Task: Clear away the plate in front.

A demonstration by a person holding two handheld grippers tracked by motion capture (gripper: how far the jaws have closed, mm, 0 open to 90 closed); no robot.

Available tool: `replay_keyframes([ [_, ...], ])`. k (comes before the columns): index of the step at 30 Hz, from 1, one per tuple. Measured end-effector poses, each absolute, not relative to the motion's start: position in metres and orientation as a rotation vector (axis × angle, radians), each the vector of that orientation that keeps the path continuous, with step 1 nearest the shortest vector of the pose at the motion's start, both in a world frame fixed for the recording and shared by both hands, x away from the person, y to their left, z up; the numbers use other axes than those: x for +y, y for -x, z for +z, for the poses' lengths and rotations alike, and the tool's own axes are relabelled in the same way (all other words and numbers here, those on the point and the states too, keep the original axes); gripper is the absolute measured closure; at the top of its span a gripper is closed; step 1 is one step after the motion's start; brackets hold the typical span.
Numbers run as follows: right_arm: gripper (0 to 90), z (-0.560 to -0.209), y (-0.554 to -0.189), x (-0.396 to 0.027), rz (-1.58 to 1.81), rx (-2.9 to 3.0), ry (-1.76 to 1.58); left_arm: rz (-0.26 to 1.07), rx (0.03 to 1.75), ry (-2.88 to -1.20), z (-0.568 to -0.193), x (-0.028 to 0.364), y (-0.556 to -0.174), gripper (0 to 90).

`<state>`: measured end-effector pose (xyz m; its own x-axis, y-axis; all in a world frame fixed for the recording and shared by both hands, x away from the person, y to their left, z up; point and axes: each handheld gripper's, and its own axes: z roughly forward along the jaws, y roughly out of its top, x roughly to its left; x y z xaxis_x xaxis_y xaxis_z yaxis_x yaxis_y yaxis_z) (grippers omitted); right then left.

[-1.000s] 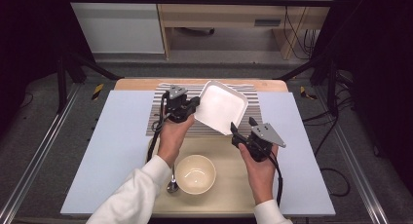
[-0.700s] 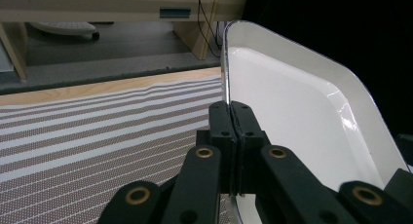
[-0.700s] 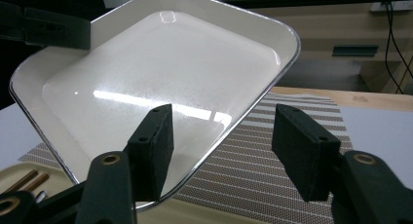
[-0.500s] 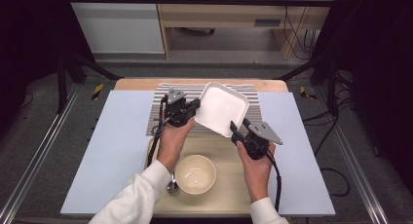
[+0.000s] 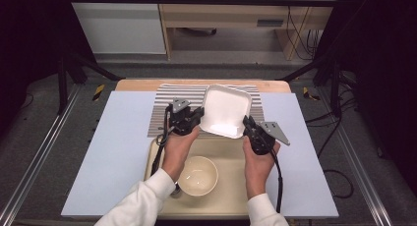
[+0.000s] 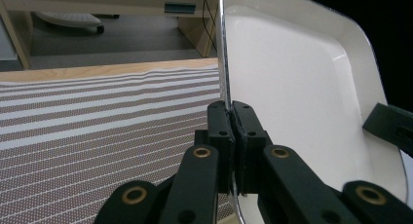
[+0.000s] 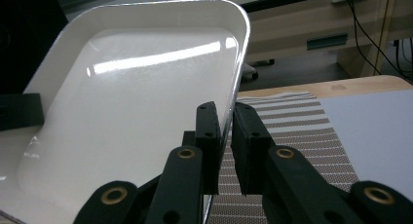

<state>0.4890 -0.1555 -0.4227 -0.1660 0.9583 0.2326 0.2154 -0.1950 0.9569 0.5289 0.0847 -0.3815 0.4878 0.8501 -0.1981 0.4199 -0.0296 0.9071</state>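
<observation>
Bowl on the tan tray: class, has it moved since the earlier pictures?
No. The bowl sits at the same spot on the tan tray, near its front left corner.

The right gripper (image 5: 247, 125) has come in from the tray's (image 5: 227, 111) right side, where it stood a little apart with its jaws wide. Its jaws have just been closing, and they now stand on either side of the tray's right rim, the rim between them with a slight gap on one side, seen in the right gripper view (image 7: 225, 131).
</observation>
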Motion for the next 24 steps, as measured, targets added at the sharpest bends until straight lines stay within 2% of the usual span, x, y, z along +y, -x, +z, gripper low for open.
replay_keyframes([
  [6, 87.4, -0.417, -0.492, -0.159, 1.459, 1.367, -1.466, 0.491, 1.104, -1.648, -0.382, 0.085, -0.525, 86.5],
  [13, 89.3, -0.404, -0.489, -0.162, 1.485, 1.372, -1.452, 0.555, 1.05, -1.669, -0.386, 0.082, -0.519, 82.8],
  [15, 89.3, -0.402, -0.49, -0.163, 1.481, 1.389, -1.454, 0.573, 1.03, -1.674, -0.388, 0.081, -0.518, 77.1],
  [20, 89.3, -0.398, -0.492, -0.173, 1.458, 1.395, -1.48, 0.603, 0.996, -1.668, -0.388, 0.085, -0.513, 54.7],
  [24, 89.3, -0.398, -0.492, -0.188, 1.401, 1.412, -1.514, 0.588, 0.974, -1.677, -0.388, 0.096, -0.514, 40.3],
])
